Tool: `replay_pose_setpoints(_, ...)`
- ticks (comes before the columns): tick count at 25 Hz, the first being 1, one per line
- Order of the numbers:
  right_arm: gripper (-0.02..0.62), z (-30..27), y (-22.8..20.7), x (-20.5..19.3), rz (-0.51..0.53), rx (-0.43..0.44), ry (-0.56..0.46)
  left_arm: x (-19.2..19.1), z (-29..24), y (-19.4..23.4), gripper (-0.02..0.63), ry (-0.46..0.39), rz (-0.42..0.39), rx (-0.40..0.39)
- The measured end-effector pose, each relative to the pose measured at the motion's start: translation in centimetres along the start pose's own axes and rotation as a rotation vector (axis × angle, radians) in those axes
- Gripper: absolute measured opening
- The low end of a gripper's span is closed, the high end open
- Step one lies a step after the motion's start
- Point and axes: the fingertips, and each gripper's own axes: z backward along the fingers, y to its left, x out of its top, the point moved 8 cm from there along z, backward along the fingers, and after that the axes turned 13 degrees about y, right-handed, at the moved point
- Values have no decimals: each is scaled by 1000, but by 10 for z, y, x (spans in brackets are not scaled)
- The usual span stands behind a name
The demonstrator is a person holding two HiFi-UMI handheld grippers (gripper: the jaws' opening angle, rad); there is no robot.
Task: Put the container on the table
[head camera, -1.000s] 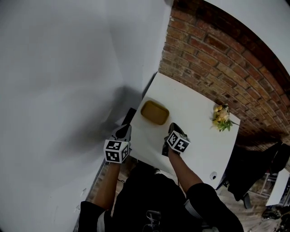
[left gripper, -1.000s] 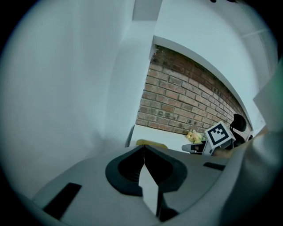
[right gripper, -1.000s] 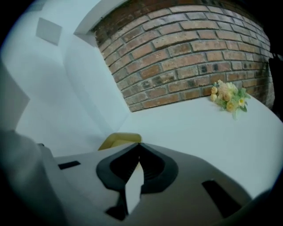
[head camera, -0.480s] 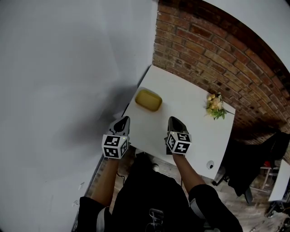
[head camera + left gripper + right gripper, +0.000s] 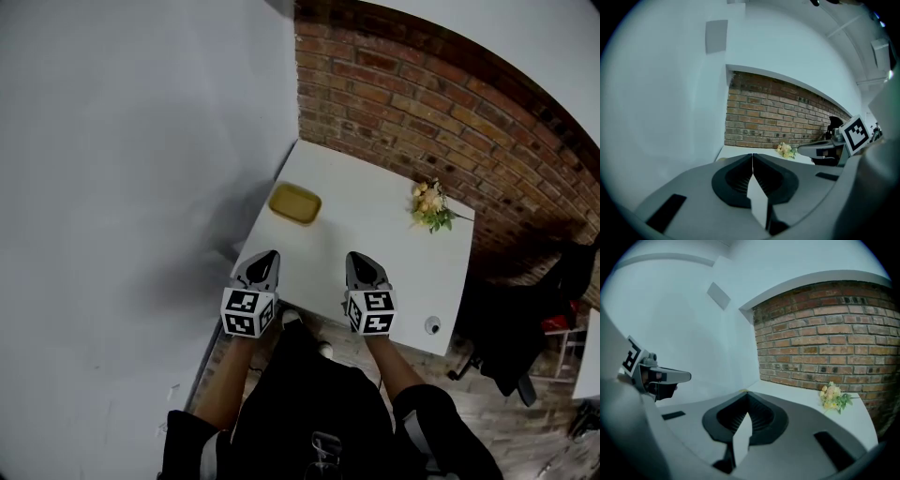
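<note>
Yellow container [image 5: 294, 203] well beyond fingers [image 5: 262, 268]

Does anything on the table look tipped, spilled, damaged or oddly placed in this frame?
Nothing stands out. The yellow container sits flat on the white table, near its left edge, with no spill around it. A small bunch of flowers rests toward the brick wall. The left gripper and right gripper are shut and empty.
</note>
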Motion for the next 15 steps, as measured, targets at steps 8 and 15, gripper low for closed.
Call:
replay_pose_setpoints(8,21,21,0,-9,33,0,-19,-8,7,-24,15,6,-21,-10)
replay_pose_setpoints(15,21,20,0,-8,80,4,-14,-7,2,-27,15,8,-24,-2)
